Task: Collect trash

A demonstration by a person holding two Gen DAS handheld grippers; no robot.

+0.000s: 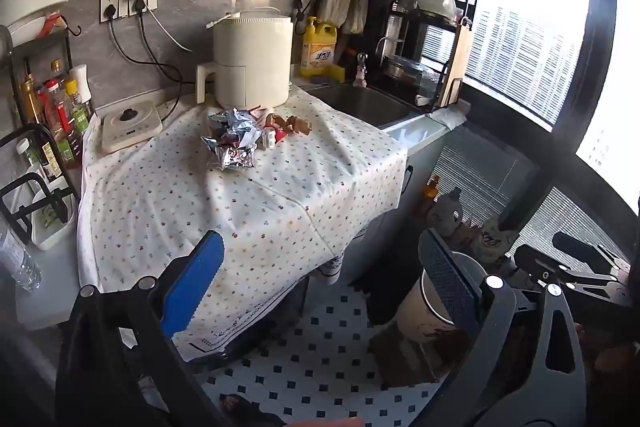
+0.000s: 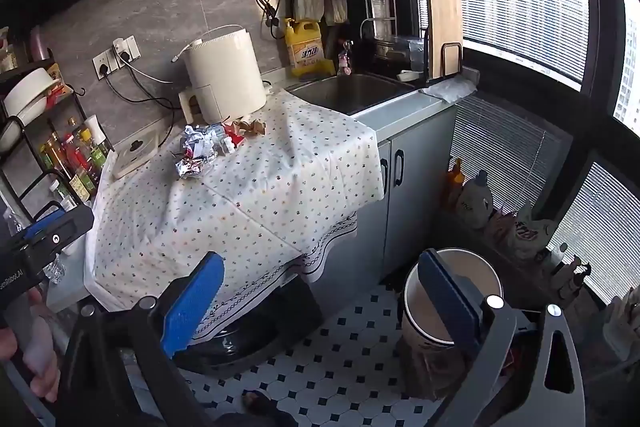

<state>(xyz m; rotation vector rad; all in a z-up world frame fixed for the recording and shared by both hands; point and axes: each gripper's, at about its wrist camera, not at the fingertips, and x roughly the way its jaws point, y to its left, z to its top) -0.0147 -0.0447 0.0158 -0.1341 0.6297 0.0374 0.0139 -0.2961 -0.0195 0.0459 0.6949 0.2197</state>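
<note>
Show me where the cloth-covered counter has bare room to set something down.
The floral cloth is free from the foil wrapper pile to its near edge. The right part toward the sink is also bare. The back is crowded: white appliance, wrappers, small scale.

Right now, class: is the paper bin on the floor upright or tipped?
Upright: the paper bin stands on the tiled floor, its round open mouth facing up.
</note>
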